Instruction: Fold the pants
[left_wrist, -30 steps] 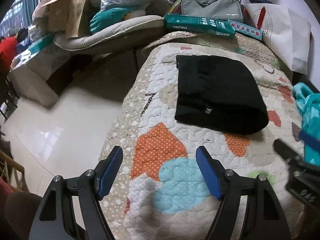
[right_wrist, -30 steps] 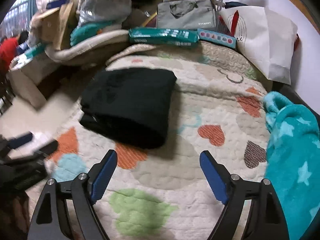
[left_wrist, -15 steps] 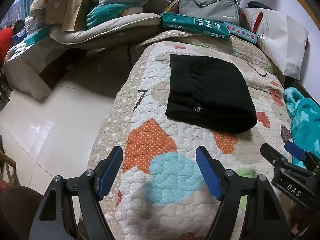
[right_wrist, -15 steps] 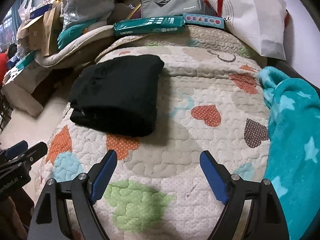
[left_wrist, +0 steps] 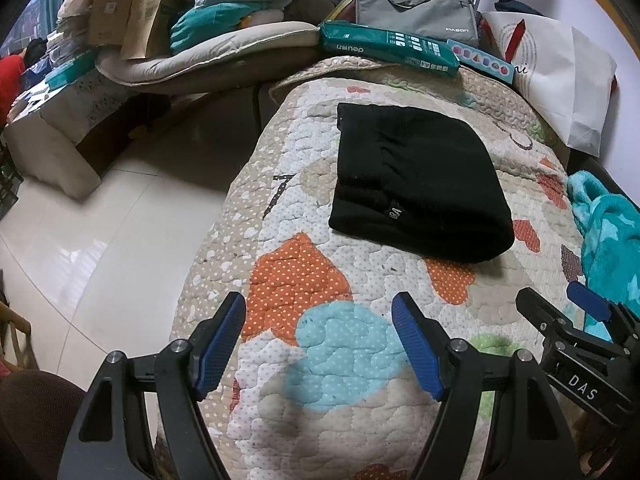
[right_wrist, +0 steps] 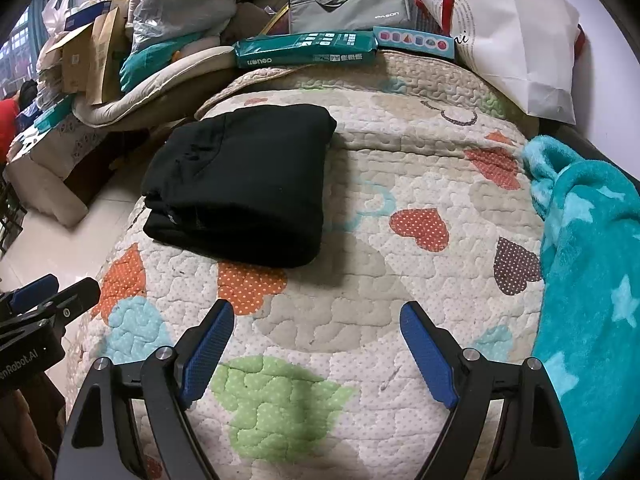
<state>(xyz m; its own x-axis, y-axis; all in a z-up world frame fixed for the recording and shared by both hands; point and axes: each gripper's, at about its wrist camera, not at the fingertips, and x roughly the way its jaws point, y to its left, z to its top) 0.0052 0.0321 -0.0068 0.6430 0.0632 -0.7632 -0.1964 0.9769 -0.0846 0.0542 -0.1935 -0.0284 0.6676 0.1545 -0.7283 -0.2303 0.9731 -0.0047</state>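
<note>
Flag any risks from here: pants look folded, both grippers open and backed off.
1. The black pants lie near the quilt edge above the floor; a nudge might slide them off.
2. The teal blanket sits close to the right gripper and could snag it.
3. The left gripper hovers near; re-approaching could ruffle the fold.

Evenly lit indoors, moderately bright, with soft diffuse light. Glossy glare on the floor (left_wrist: 72, 248) left of the bed (left_wrist: 320, 360). Soft shadow beneath the pants (right_wrist: 244, 184) along their near edge. Strong fisheye bending toward all edges, black vignette in the corners. Sharp in the middle; slightly soft at the rim. Black pants nearly without visible fold detail.
</note>
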